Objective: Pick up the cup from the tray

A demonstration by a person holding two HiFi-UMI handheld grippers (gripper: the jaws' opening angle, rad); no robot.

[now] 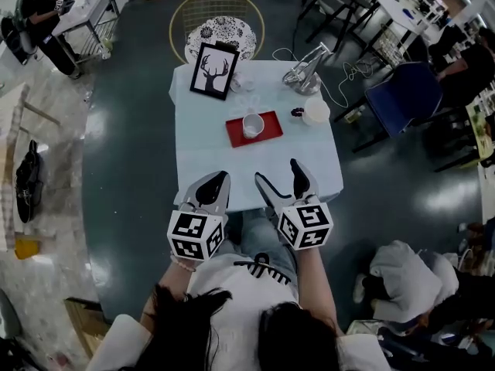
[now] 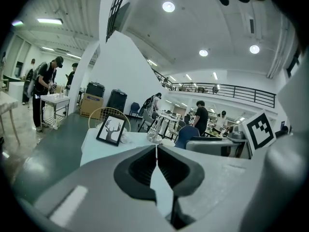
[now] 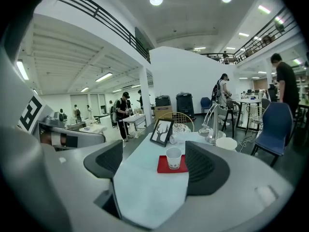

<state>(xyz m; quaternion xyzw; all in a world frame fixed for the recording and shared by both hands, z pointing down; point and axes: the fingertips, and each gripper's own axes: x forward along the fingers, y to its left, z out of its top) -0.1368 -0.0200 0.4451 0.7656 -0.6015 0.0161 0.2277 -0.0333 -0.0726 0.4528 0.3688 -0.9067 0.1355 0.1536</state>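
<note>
The cup (image 1: pixel 253 124) stands upright on the tray (image 1: pixel 271 127), well ahead of the right gripper (image 1: pixel 277 173) with its wide-apart jaws, probably slightly nearer it than the left gripper (image 1: pixel 219 180), jaws together.

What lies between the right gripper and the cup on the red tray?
Only bare white table. The head view shows it between the right gripper and the tray holding the cup; the right gripper view agrees.
</note>
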